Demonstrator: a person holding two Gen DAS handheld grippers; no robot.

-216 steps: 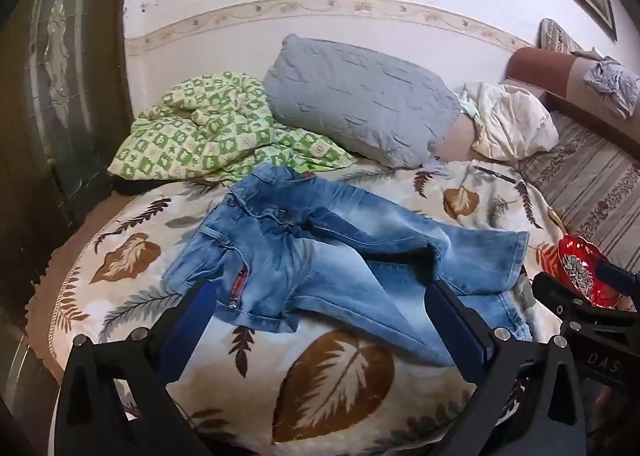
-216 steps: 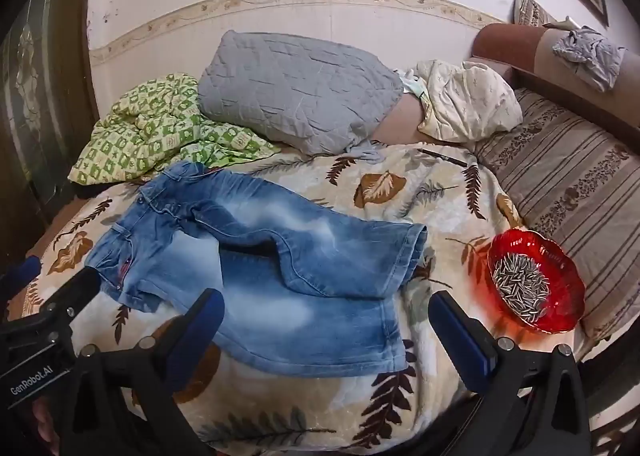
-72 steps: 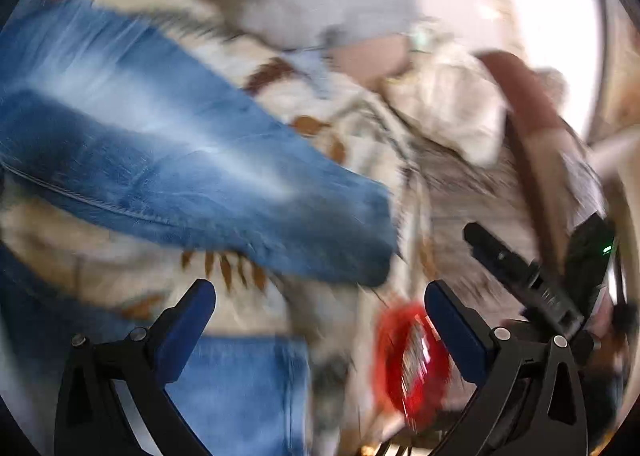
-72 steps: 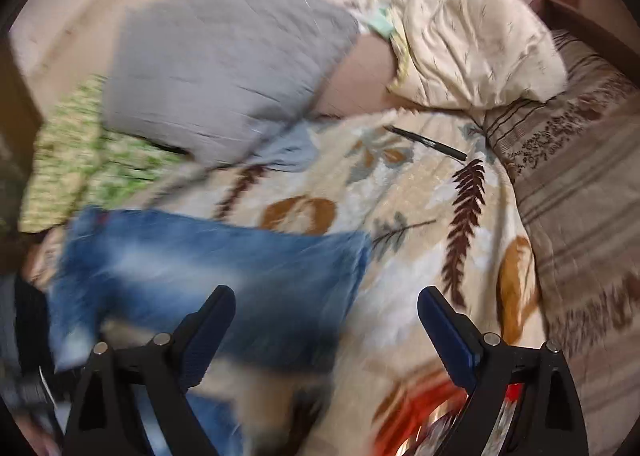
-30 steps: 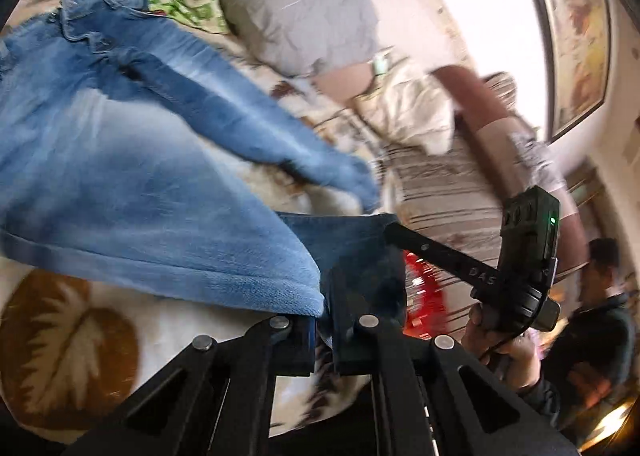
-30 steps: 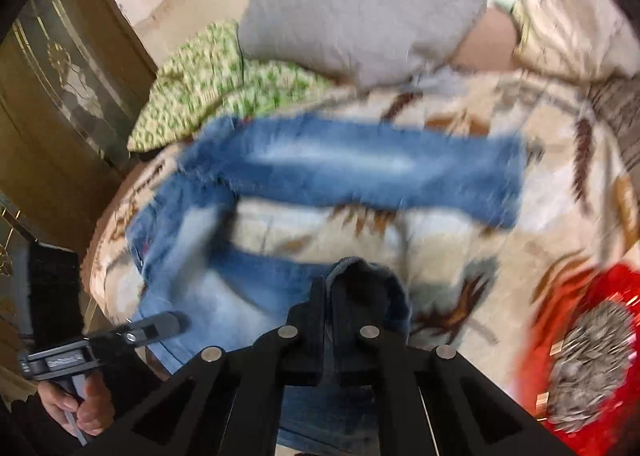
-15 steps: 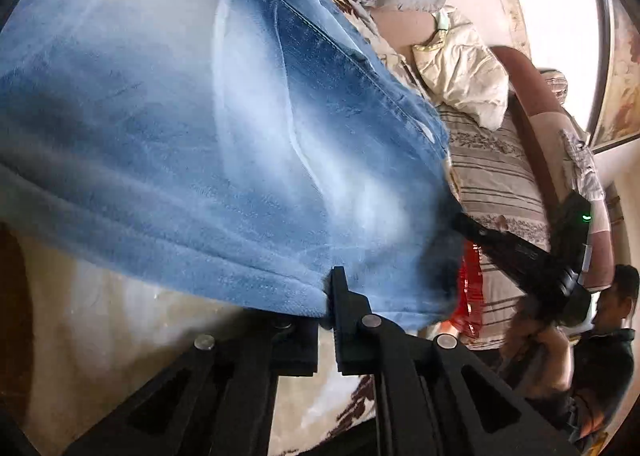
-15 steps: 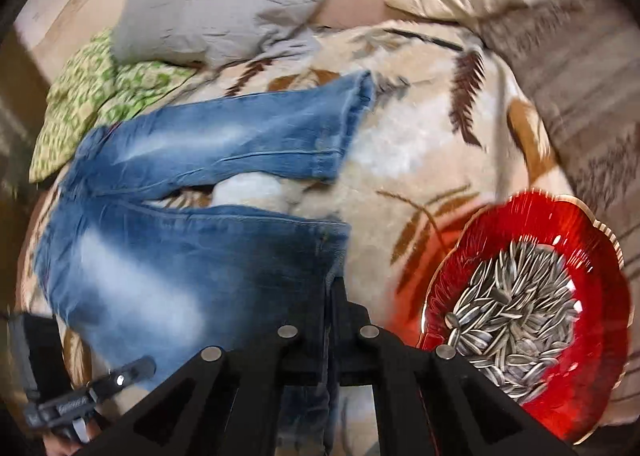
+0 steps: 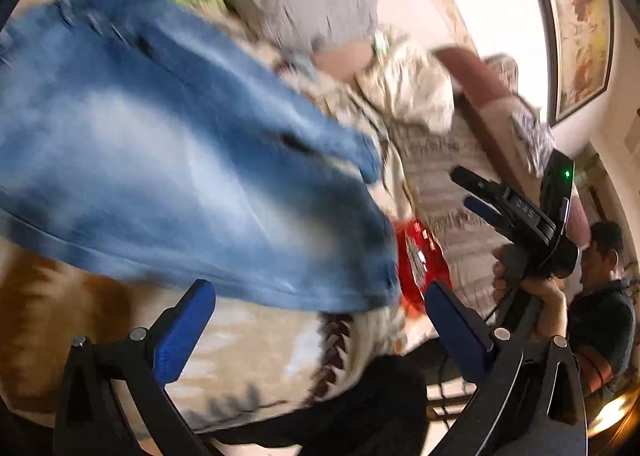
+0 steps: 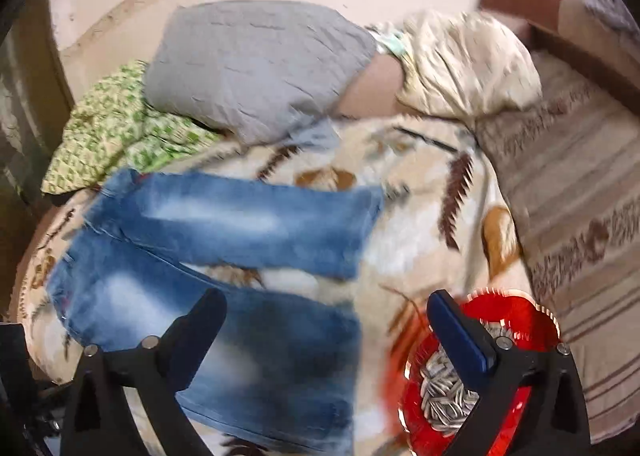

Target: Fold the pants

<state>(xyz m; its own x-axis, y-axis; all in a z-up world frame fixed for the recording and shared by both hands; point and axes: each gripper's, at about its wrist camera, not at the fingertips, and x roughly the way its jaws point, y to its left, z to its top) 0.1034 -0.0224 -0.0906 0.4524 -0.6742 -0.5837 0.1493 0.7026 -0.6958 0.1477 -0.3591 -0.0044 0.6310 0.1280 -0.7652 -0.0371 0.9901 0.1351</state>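
Note:
The blue jeans lie flat on the leaf-print blanket, waist at the left, both legs spread apart and pointing right. In the left wrist view the jeans fill the left half, blurred. My left gripper is open and empty just past the near leg's hem. My right gripper is open and empty above the near leg's hem end. The right gripper also shows in the left wrist view, held in a hand.
A red glass dish of sunflower seeds sits at the blanket's right front edge, under my right finger. A grey pillow, green checked cloth and cream pillow lie at the back. A striped cover lies at the right. A person stands at the right.
Both grippers were shut on the near leg's hem half a second ago. Both have opened and let it go, and the leg now lies flat on the blanket.

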